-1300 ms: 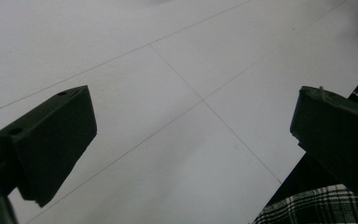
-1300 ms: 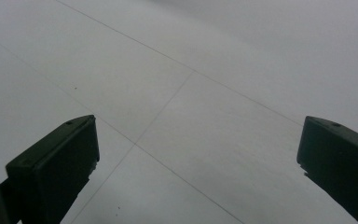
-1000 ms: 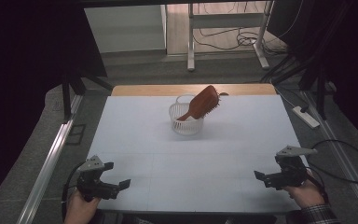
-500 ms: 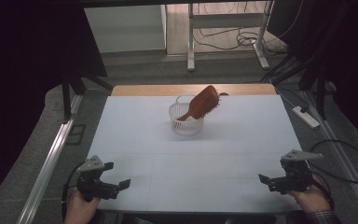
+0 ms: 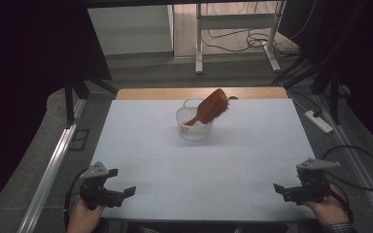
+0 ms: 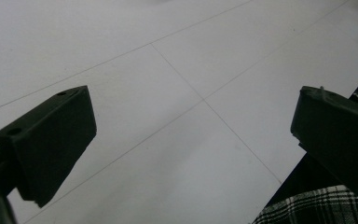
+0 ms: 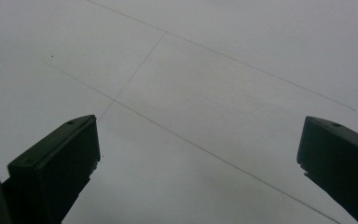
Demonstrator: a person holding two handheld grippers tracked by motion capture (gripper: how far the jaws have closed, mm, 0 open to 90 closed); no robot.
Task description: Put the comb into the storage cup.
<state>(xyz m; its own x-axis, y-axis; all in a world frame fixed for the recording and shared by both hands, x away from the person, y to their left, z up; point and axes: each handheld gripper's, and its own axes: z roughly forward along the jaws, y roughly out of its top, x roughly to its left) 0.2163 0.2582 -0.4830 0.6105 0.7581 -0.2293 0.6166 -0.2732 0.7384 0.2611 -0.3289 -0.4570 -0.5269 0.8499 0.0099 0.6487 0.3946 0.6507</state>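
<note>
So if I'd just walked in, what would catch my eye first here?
Probably the reddish-brown hairbrush leaning out of a small white basket at the far middle of the pale table. Next, the two black hand-held grippers at the near edge, the left gripper and the right gripper, both with jaws wide open and holding nothing.

Left gripper (image 5: pixel 119 194) sits low at the near left corner, held in the person's left hand (image 5: pixel 83 217), jaws pointing inward toward the middle. In the left gripper view (image 6: pixel 191 140) its two black jaws stand wide apart, nothing between them. Right gripper (image 5: pixel 284 190) mirrors it at the near right corner, gripped by the right hand (image 5: pixel 331 211), jaws aimed inward too. The right gripper view (image 7: pixel 198 158) shows those jaws spread wide as well, empty.
</note>
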